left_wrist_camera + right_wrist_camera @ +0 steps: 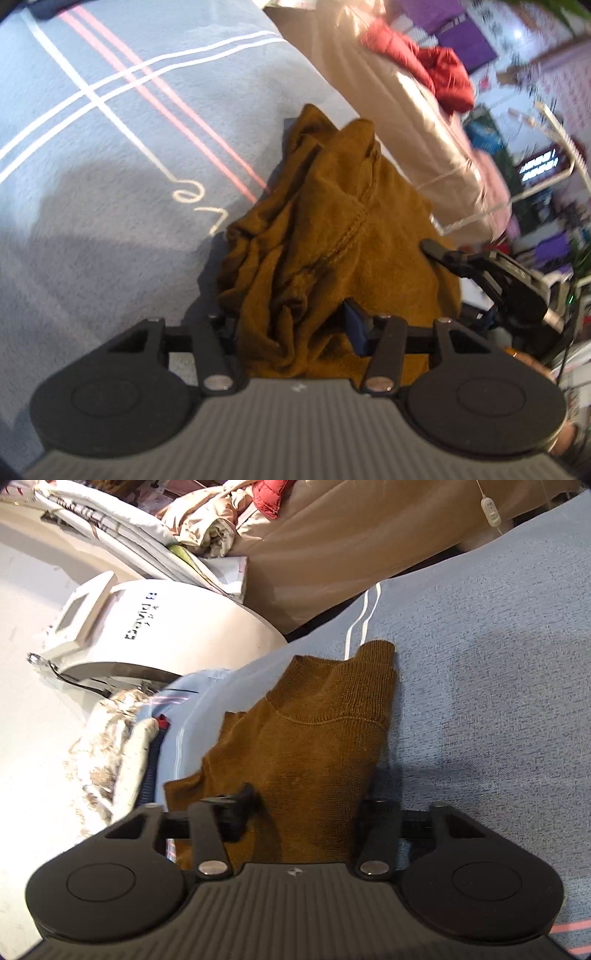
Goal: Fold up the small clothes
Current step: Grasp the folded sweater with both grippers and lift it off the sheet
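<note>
Two sets of jaws have the same brown knitted garment (332,236) between them, one at each near corner. In the left wrist view the left gripper (295,332) straddles a bunched wad of the knit; its right finger (356,326) presses into the cloth while the other is buried under the folds, so it reads as gripping the garment. In the right wrist view the right gripper (306,808) has its left finger (236,808) lying against the fabric and the far finger hidden behind the garment's edge; the cloth fills the gap, so this too looks like a grip, though the pad contact on the hidden side cannot be seen.

The garment lies on the blue bed cover (110,147), running straight away from both grippers, its long axis roughly along their pointing line, its ribbed edge (373,657) at the far end. The right gripper shows at the garment's right side in the left view. Both hands seem equally near, so a fold carried forward toward the far end seems the likely move.

Beyond lie a beige quilt (406,110) with a red garment (424,70) on it, and to the left in the right view a white appliance (166,635). Nothing stands on the open cover ahead.
</note>
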Action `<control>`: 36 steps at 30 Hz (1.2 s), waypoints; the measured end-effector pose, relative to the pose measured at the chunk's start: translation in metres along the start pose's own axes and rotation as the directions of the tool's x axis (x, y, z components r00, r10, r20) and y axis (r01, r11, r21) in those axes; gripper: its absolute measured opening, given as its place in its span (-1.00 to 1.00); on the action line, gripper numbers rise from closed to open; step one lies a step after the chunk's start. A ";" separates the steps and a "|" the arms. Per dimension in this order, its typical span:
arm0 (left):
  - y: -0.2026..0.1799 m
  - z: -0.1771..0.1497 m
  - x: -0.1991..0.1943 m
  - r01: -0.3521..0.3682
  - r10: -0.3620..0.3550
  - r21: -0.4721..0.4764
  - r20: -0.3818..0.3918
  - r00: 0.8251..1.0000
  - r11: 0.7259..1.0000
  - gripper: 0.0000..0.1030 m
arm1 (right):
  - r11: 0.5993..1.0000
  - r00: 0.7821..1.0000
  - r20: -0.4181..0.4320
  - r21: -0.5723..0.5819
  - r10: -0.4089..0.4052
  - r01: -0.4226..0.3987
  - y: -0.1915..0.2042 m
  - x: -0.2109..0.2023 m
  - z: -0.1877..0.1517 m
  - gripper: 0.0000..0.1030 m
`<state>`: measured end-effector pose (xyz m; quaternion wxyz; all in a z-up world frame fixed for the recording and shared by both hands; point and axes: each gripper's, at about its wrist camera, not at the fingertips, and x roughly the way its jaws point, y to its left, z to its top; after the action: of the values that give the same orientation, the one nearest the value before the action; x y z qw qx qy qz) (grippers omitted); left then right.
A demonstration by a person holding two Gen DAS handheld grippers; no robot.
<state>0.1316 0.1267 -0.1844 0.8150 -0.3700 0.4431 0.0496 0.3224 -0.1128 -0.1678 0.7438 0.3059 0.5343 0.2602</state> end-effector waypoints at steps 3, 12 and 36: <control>-0.013 0.002 0.002 -0.044 0.045 0.056 -0.017 0.999 0.997 -0.55 | 1.000 1.000 -0.005 -0.011 -0.027 0.027 -0.002 0.002 -0.001 -0.35; -0.016 0.002 -0.002 -0.045 0.045 0.053 -0.006 0.999 0.998 -0.75 | 0.986 0.993 0.034 -0.121 -0.115 0.118 0.018 -0.003 -0.006 -0.55; -0.269 -0.109 -0.049 0.297 -0.266 0.364 -0.134 0.955 0.883 -0.79 | 0.878 0.908 0.318 -0.303 -0.273 0.370 0.022 -0.274 0.016 -0.59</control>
<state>0.1372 -0.1253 -0.0330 0.8513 -0.2671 0.4181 -0.1707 0.2554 -0.2963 0.0267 0.8846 0.1041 0.4171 0.1809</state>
